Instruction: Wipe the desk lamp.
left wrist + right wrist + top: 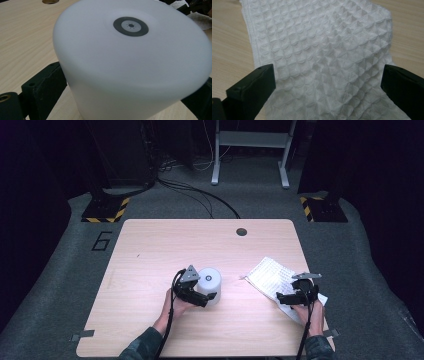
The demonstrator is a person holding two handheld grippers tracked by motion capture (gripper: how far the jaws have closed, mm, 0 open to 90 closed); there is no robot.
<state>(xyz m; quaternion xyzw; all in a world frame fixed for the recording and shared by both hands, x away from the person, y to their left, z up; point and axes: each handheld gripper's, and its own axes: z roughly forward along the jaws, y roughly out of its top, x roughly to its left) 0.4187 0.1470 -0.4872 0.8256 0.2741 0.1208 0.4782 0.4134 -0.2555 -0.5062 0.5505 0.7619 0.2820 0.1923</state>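
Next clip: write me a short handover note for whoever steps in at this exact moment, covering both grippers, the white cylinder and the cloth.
Left gripper: jaws on either side of the white cylinder, which stands upright near the middle of the table. In the left gripper view they sit close against its sides; a firm clamp cannot be confirmed.
Right gripper: open, jaws spread over the near end of the white waffle-weave cloth, which lies flat at the table's right side.
Done: both grippers are at their things.
Left: probably to close on the cloth and bring it to the cylinder; neither looks lifted yet.
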